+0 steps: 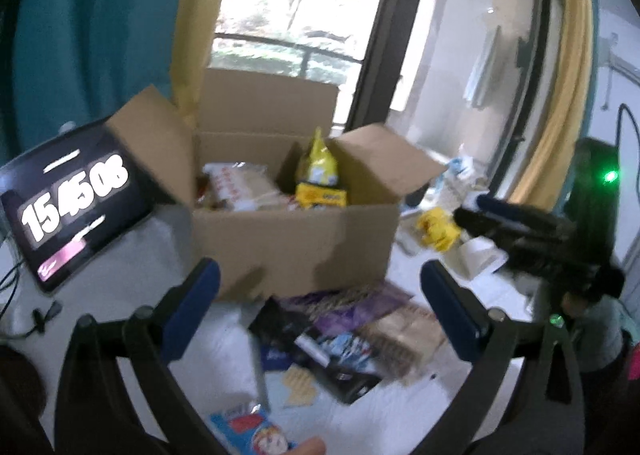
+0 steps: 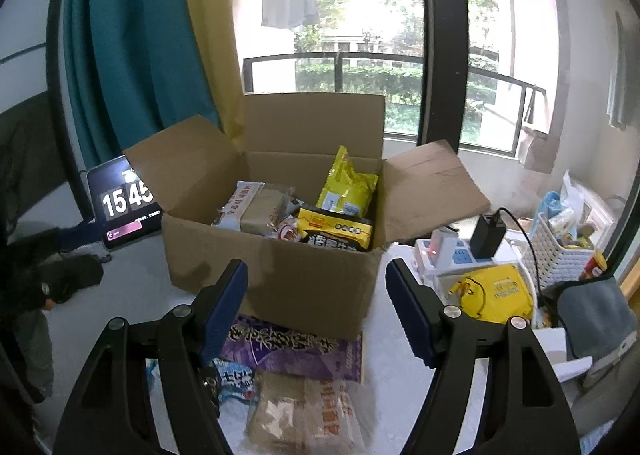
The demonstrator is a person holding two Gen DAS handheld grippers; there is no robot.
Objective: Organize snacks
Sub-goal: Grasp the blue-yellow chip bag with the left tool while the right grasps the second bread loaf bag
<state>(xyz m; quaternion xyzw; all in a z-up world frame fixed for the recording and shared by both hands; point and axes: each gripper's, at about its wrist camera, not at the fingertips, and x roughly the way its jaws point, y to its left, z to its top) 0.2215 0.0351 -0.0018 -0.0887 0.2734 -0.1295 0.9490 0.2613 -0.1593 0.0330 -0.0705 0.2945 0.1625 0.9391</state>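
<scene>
white table (image 2: pixel 120 307) with cardboard box (image 2: pixel 280 279), loose snack packets (image 2: pixel 296 351), tablet clock (image 2: pixel 120 211)

Home room: curtains (image 2: pixel 132 55), balcony railing (image 2: pixel 360 59)

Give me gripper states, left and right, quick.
Left gripper: open, empty, above the loose snack packets.
Right gripper: open, empty, facing the cardboard box.

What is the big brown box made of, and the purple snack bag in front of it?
The box looks like plain matte cardboard: brown, stiff, with folded-open flaps. The purple bag seems to be thin glossy plastic film: it lies flat and slightly wrinkled.
</scene>
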